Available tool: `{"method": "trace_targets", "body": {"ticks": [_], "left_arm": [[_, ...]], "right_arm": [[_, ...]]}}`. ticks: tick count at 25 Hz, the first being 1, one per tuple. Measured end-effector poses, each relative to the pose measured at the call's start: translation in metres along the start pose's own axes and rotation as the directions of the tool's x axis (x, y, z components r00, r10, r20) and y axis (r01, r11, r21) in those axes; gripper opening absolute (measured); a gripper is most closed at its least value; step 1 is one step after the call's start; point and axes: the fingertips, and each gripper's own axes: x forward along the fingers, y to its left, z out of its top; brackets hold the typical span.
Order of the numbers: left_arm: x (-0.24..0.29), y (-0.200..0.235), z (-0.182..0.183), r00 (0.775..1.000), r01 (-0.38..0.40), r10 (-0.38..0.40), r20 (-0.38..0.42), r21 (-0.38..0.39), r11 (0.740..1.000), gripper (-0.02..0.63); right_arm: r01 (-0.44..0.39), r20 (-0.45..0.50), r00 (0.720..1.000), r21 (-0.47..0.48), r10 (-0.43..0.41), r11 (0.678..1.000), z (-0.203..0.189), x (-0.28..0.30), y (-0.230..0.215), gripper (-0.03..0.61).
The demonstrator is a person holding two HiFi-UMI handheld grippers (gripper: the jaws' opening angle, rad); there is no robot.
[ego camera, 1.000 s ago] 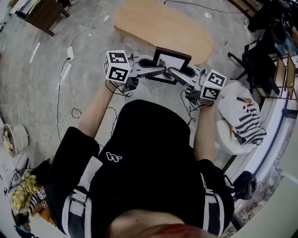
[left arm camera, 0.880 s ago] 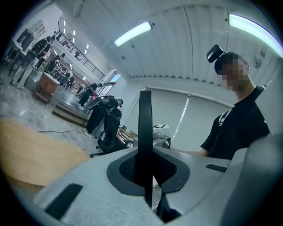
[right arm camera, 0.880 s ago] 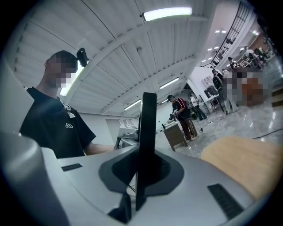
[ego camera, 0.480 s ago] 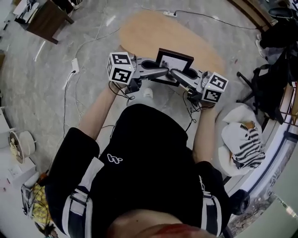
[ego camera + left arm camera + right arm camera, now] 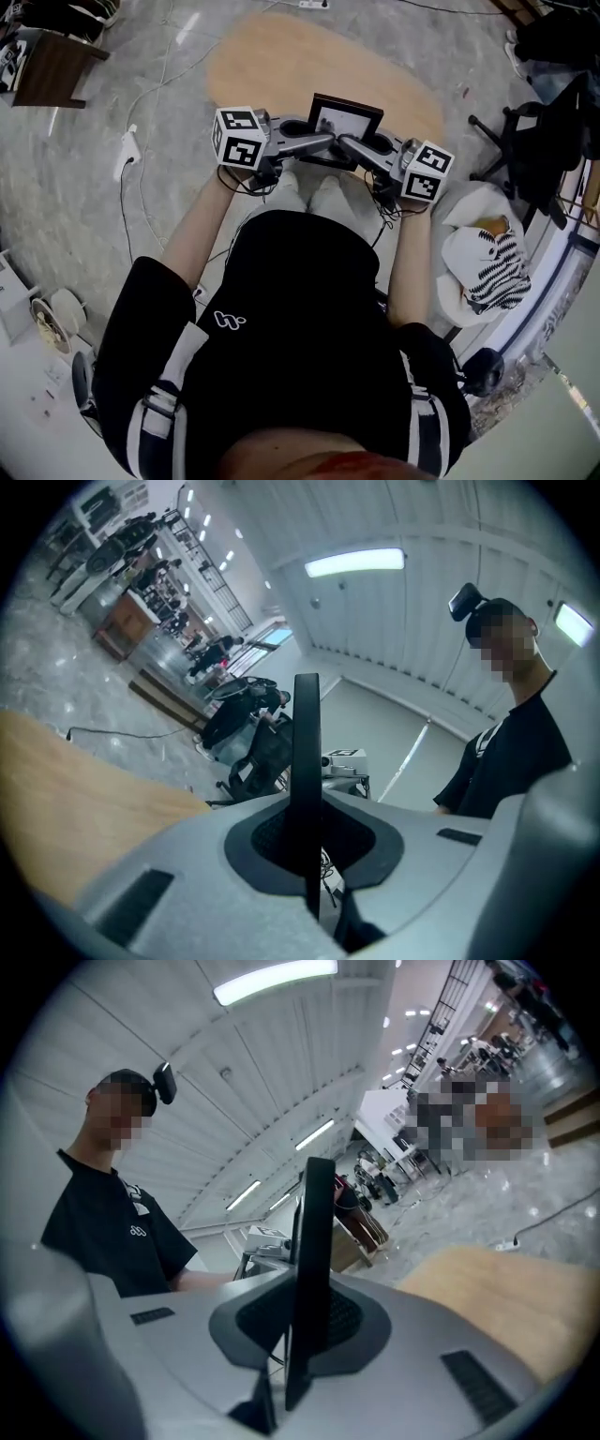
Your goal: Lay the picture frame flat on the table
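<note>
Grey stone floor, oval wooden worktop (image 5: 281, 66) ahead of the person. The picture frame (image 5: 345, 120) is held in the air, upright, face toward the person, and in the head view it sits over the worktop's near edge, not lying on it. The left claw (image 5: 323, 142) comes in from the frame's left side, the right claw (image 5: 352, 145) from its right. Both are level and pointing at each other. Both gripper views show the frame edge-on between the pads, so each claw is pinching it, front and back.
</note>
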Motion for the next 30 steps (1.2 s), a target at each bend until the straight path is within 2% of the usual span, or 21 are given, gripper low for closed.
{"method": "trace_targets", "body": {"ticks": [6, 11, 16, 23, 30], "left_arm": [[0.006, 0.029, -0.025, 0.999, -0.033, 0.033, 0.005, -0.117, 0.993, 0.018], [0.012, 0.044, -0.048, 0.998, -0.058, 0.059, -0.001, -0.176, 0.983, 0.018], [0.026, 0.114, -0.067, 0.994, -0.112, 0.111, -0.018, -0.265, 0.958, 0.034], [0.042, 0.19, -0.131, 0.992, -0.125, 0.106, -0.071, -0.369, 0.921, 0.042], [0.046, 0.262, -0.194, 0.991, -0.11, 0.066, -0.117, -0.429, 0.896, 0.049]], "right_arm": [[-0.003, -0.044, 0.999, 0.141, 0.009, 0.99, -0.027, -0.001, -0.029, 0.02], [0.005, -0.056, 0.998, 0.201, 0.006, 0.98, -0.05, -0.006, -0.045, 0.02], [0.044, -0.046, 0.998, 0.302, -0.031, 0.952, -0.074, -0.004, -0.113, 0.02], [0.075, -0.054, 0.997, 0.415, -0.057, 0.907, -0.14, -0.008, -0.187, 0.021], [0.101, -0.054, 0.995, 0.509, -0.085, 0.855, -0.207, -0.001, -0.254, 0.02]]}}
